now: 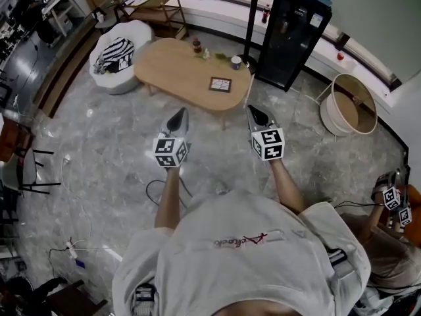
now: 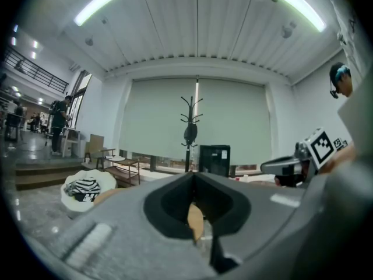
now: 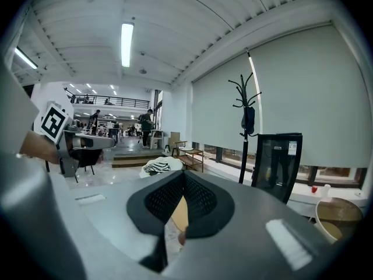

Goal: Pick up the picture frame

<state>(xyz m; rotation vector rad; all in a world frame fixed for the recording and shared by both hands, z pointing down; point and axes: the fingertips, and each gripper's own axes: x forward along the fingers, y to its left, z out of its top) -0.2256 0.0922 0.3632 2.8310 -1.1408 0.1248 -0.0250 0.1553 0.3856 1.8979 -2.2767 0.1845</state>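
- Grey jaws of your left gripper [image 1: 176, 121] are pressed together with nothing between them; only the distant tabletop shows through the notch behind the tips.
- Your right gripper [image 1: 258, 116] is the same: jaws together and empty, near the left one and pointing the same way.
- Both point at the far wooden table [image 1: 171, 68], which is well apart from the tips across bare floor [image 1: 99, 150].
- The frame [image 1: 220, 84] lies flat by the table's near right edge, apart from the mug [image 1: 236, 62] and bottle [image 1: 196, 45] at the far edge.
- I judge this to be the approach step, with nothing grasped yet.
- Next you need to reach the table and part one gripper's jaws, likely the right, since the frame lies on that side.
- A flat frame gives little to pinch, so you may have to slide it to the table's edge first.
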